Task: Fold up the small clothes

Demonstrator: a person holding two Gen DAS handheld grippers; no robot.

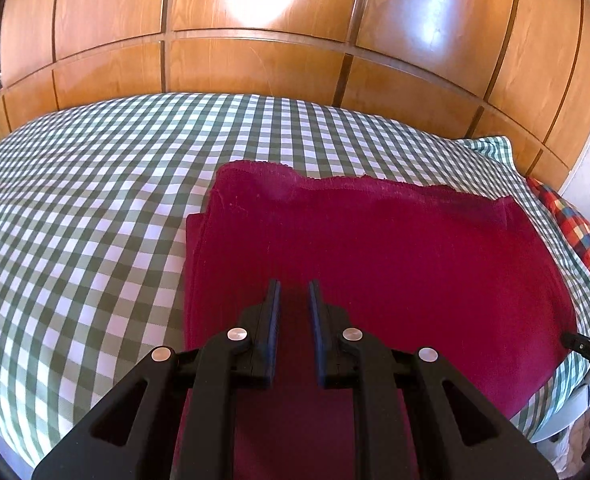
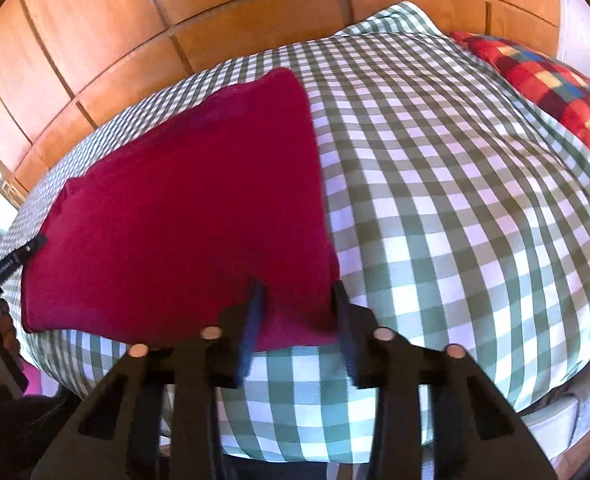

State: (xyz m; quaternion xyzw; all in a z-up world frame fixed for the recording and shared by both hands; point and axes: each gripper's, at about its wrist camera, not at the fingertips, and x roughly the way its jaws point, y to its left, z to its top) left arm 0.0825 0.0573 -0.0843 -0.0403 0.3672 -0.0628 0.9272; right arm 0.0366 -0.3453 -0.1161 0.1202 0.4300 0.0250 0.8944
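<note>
A crimson cloth (image 1: pixel 375 248) lies folded flat on the checked bedspread (image 1: pixel 75 200). My left gripper (image 1: pixel 293 292) is at the cloth's edge, its jaws a narrow gap apart with red fabric filling that gap. The cloth runs back under it. In the right wrist view one of its fingers (image 2: pixel 31 250) rests on the left edge of the cloth (image 2: pixel 183 200). My right gripper (image 2: pixel 297 300) straddles the cloth's near right corner with its jaws apart. The corner lies flat between the blurred fingers. One right fingertip (image 1: pixel 579 344) shows at the cloth's far side in the left wrist view.
The green-and-white bedspread (image 2: pixel 455 200) covers the whole bed. A red, blue and yellow checked pillow (image 2: pixel 543 80) lies at the head of the bed and also shows as the pillow (image 1: pixel 579 232) in the left wrist view. Wooden wardrobe doors (image 1: pixel 255 60) stand behind the bed.
</note>
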